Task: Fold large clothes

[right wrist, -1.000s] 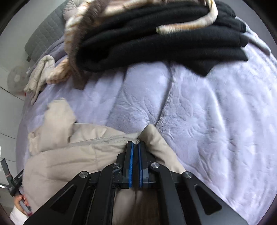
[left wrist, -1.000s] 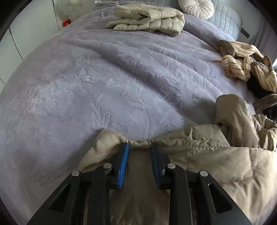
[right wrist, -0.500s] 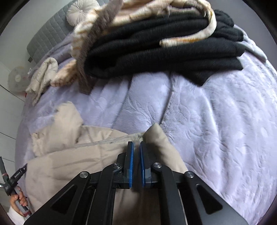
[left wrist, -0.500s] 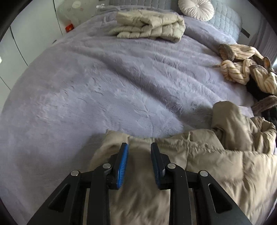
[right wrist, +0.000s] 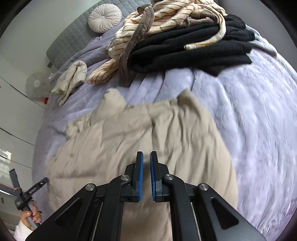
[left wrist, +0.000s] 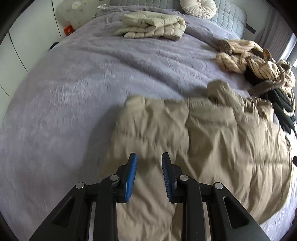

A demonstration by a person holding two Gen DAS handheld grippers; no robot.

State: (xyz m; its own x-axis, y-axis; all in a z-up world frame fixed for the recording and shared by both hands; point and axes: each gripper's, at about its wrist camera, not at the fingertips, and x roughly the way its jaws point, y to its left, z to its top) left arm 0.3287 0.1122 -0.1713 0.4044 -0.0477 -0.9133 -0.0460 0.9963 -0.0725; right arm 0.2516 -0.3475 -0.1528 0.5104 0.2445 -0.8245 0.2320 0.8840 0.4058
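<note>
Beige quilted puffer coat (left wrist: 204, 140) lies on lilac plush bed cover (left wrist: 74, 92), one fold laid, further folds judged left

Left hand-held gripper (left wrist: 149, 161) apart, empty, above coat; right hand-held gripper (right wrist: 146, 159) narrowly parted, nothing between

Folded beige padded jacket (left wrist: 154, 26) near headboard: done

Right view alone shows black knit pile (right wrist: 194, 50) in full, hand (right wrist: 30, 216) on handle

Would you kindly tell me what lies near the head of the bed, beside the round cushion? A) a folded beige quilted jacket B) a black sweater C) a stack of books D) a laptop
A: a folded beige quilted jacket lies on the purple blanket, just before the round cushion.
</note>
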